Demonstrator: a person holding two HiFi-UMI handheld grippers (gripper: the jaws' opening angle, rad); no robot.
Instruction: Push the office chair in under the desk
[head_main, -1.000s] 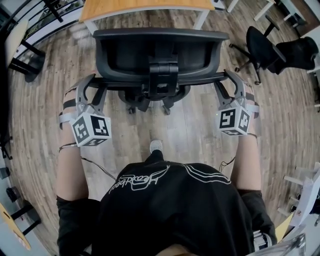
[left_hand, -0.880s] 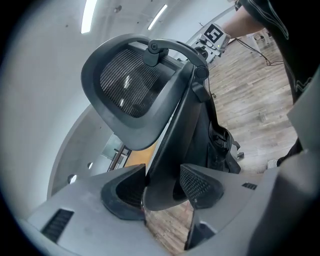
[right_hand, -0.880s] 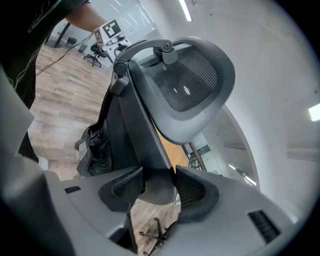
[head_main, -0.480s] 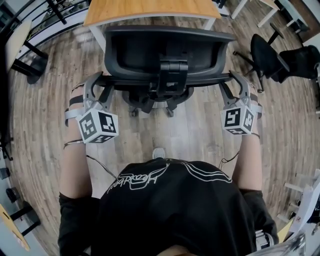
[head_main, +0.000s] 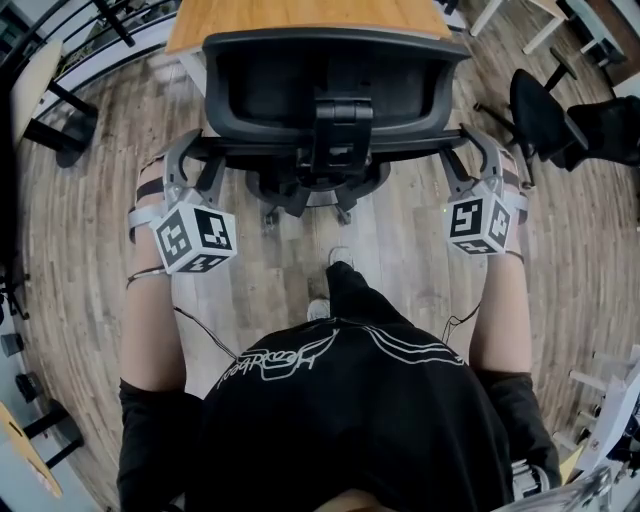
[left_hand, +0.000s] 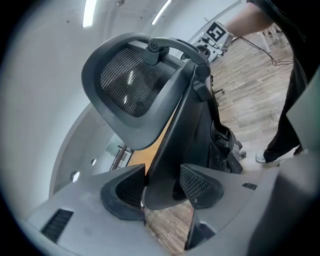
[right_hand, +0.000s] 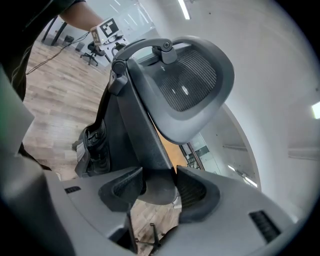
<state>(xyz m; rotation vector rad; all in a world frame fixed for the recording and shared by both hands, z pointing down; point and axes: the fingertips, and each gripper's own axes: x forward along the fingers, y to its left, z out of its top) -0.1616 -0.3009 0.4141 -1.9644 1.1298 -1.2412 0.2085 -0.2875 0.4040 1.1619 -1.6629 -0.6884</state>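
Directly before the orange wooden desk (head_main: 300, 12) stands the black mesh-backed office chair (head_main: 330, 75), with the left gripper (head_main: 192, 158) and the right gripper (head_main: 468, 152) each clamped on one outer end of its backrest frame.

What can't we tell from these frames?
- Seat of the office chair: in the head view it is hidden beneath the chair's own backrest, so how far it sits under the desk can't be read.
- Desk: cut off by the head view's top edge. Both gripper views show only an orange sliver behind the backrest.
- Chair wheels: in the head view they are mostly hidden by the back frame.
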